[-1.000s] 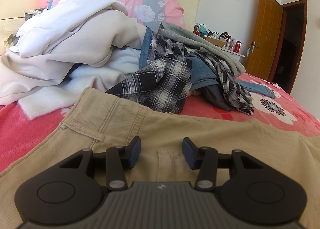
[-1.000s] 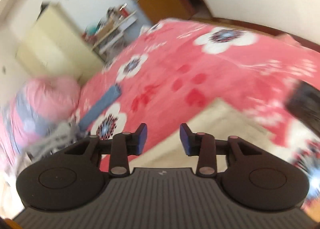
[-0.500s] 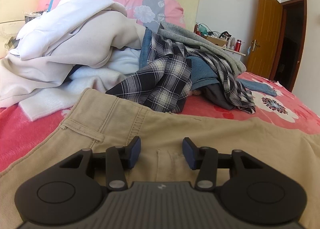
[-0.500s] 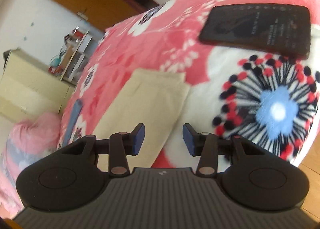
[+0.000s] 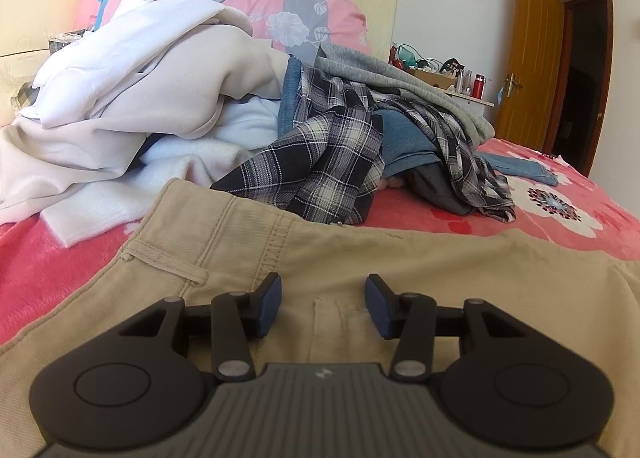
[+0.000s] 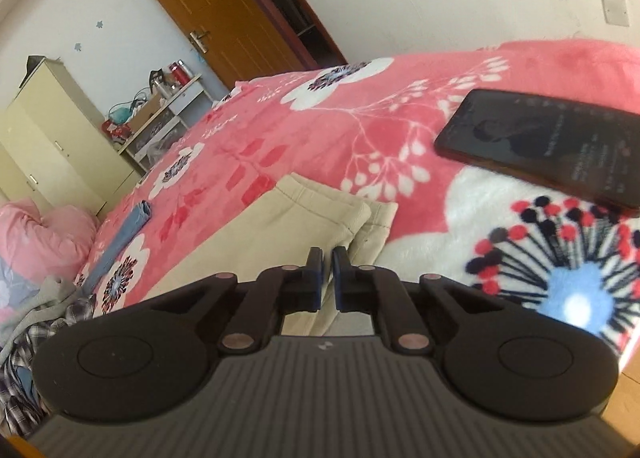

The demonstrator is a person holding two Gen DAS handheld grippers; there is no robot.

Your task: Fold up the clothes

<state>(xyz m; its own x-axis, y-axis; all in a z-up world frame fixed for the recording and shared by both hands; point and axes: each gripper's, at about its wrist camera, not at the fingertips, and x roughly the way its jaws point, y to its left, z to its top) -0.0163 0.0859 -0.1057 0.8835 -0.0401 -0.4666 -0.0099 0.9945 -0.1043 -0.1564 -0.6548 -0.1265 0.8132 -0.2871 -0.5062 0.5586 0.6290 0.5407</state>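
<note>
Spread flat on the pink floral blanket (image 5: 540, 214), khaki trousers (image 5: 400, 258), long axis crosswise under the left gripper (image 5: 322, 304), waistband end left of it, legs trailing off right; jaws halfway apart over the fabric, pinching nothing. Heaped beyond that claw, a clothes pile (image 5: 240, 106). Over the hem end, the right gripper (image 6: 327, 278), jaws drawn nearly together, grip on cloth impossible to tell, cuffs (image 6: 320, 206) pointing ahead, dark phone (image 6: 548, 146) ahead-right.
</note>
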